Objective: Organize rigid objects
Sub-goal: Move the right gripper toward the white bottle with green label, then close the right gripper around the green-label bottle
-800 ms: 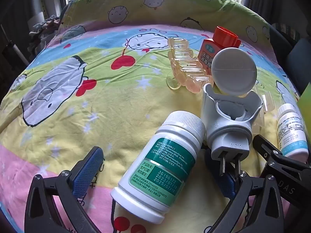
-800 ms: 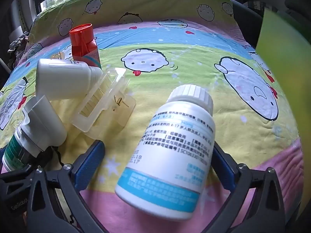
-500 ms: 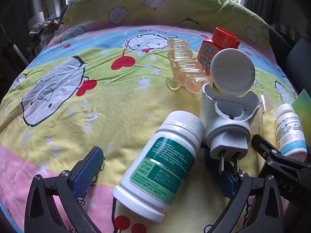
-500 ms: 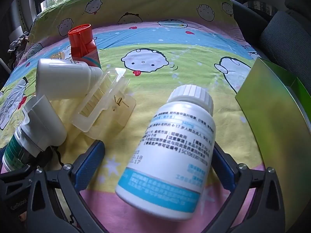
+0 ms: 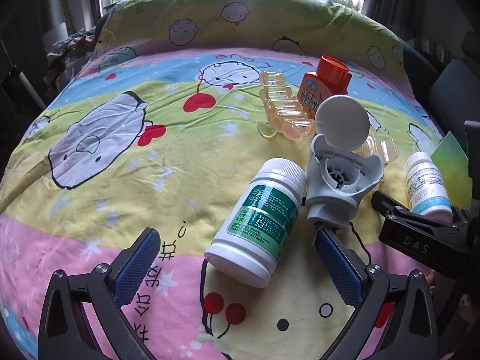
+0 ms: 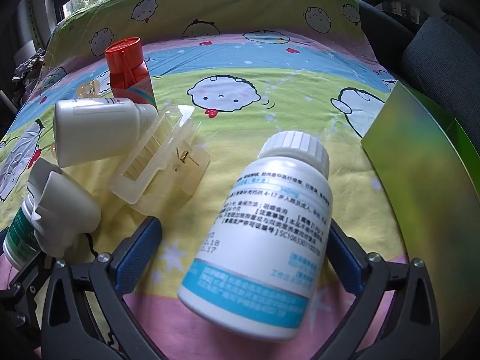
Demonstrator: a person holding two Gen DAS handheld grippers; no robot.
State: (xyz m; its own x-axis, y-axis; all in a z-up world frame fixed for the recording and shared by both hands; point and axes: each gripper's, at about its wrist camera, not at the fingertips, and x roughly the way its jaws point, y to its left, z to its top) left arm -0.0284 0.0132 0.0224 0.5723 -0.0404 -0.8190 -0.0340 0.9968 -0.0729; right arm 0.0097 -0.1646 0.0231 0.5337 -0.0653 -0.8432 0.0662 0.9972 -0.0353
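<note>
Blue-label bottle (image 6: 264, 231) lies between the released right claw (image 6: 240, 240); green-label bottle (image 5: 258, 222) between the released left claw (image 5: 237, 258).

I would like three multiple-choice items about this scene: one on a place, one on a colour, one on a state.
1. Where does the blue-label bottle lie?
A. between the right gripper fingers
B. on the green box
C. beside the window

2. What colour is the cap of the orange bottle?
A. white
B. orange-red
C. green

3. How stands the left gripper?
A. shut on the green-label bottle
B. open
C. out of view

Key: A, a blue pad shows on each side; B, the cap is plainly orange-red; B, the pads stand wide apart.
</note>
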